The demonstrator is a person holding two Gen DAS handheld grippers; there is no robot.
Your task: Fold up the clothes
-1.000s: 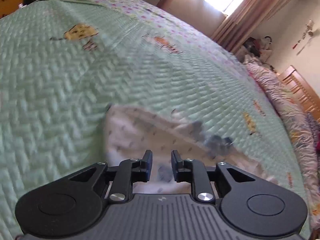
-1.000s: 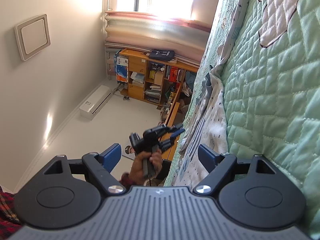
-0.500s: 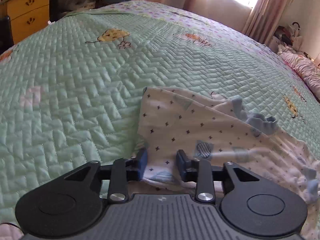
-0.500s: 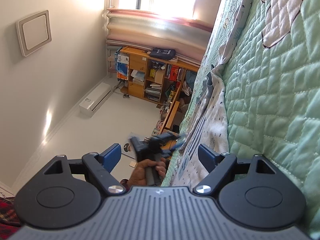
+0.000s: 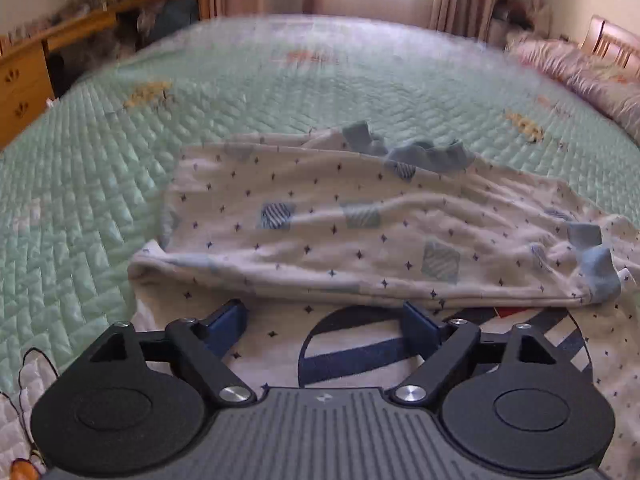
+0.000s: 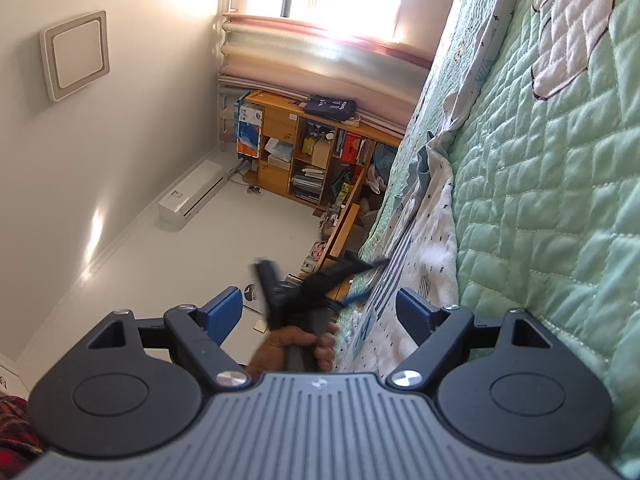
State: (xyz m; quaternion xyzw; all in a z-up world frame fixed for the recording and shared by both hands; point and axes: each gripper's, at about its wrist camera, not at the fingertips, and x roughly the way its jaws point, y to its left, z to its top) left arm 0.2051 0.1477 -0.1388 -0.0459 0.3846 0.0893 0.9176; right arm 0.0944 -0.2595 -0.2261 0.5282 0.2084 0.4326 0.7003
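1. I am holding my left gripper (image 5: 322, 320) low in the centre of its own view, pointing down at the bed; its blue-padded jaws are opening and standing wide apart, with the cloth lying under the gap and neither pad pressing on it.
2. The white cotton garment with small dark stars and blue striped squares (image 5: 360, 220) is lying across the middle and right of the left view, on the pale green quilted bedspread (image 5: 80, 168); one layer is lying folded over another, its fold edge running just above my fingers; a dark blue round print (image 5: 360, 352) is showing on the lower layer between them.
3. Blue ribbed trim is bunching at the garment's upper edge and at its right end.
4. I am keeping my right gripper (image 6: 320, 308) at the bottom centre of its tilted view, jaws apart and holding nothing; the bedspread is filling the right side there, with the garment along its edge.
5. My hand (image 6: 296, 344) is gripping the left gripper's handle in the lower centre of that view, blurred; a wooden bookshelf (image 6: 304, 152) is standing behind, centre frame.
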